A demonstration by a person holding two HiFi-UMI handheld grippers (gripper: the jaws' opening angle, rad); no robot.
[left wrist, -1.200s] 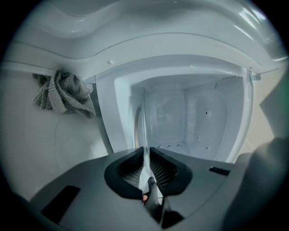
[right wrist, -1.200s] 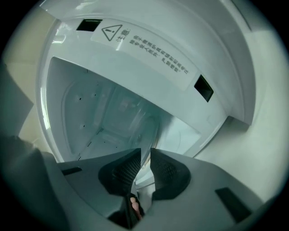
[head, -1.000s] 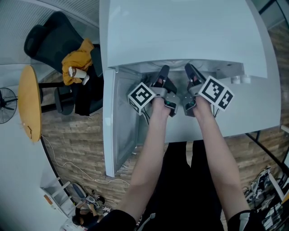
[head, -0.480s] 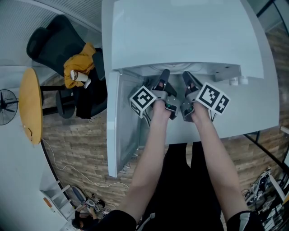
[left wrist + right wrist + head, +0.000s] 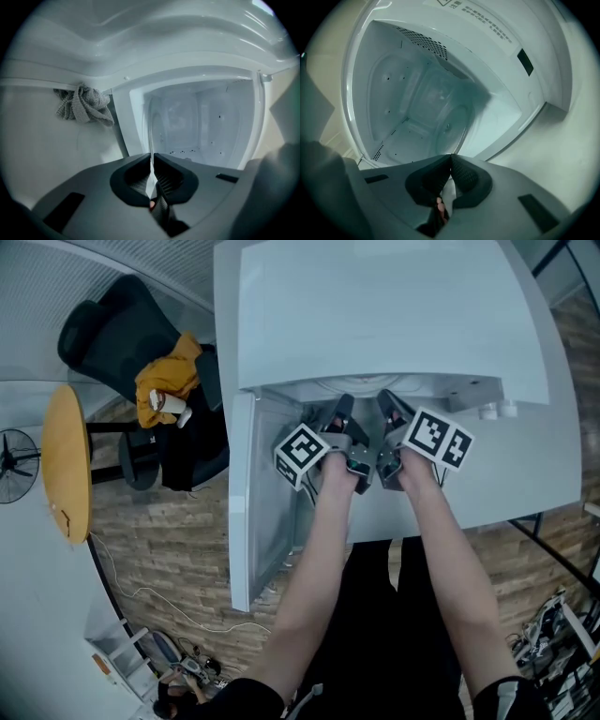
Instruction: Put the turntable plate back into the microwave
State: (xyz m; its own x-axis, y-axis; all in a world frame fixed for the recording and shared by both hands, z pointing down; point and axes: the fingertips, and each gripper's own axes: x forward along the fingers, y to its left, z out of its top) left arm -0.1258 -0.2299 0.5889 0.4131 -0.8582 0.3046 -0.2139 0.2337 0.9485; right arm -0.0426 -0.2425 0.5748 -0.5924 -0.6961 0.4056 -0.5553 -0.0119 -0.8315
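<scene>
The white microwave [image 5: 375,315] stands with its door [image 5: 251,521] swung open to the left. The clear glass turntable plate [image 5: 449,123] is held on edge in the mouth of the cavity, its far part inside. My left gripper [image 5: 339,414] is shut on the plate's near rim [image 5: 151,161]. My right gripper [image 5: 388,409] is shut on the same rim, a thin glass edge running into its pads [image 5: 451,158]. In the left gripper view the plate [image 5: 171,124] shows as a faint disc before the back wall.
A grey cloth [image 5: 84,104] hangs left of the opening. Left of the microwave are a dark chair with a yellow garment [image 5: 167,381], a round wooden table [image 5: 64,457] and a fan [image 5: 13,460]. Small white knobs [image 5: 493,410] sit on the counter to the right.
Both hands stay at the microwave's mouth, close together. The head view has drifted a little, so the microwave and hands sit slightly lower and further right in the picture.
</scene>
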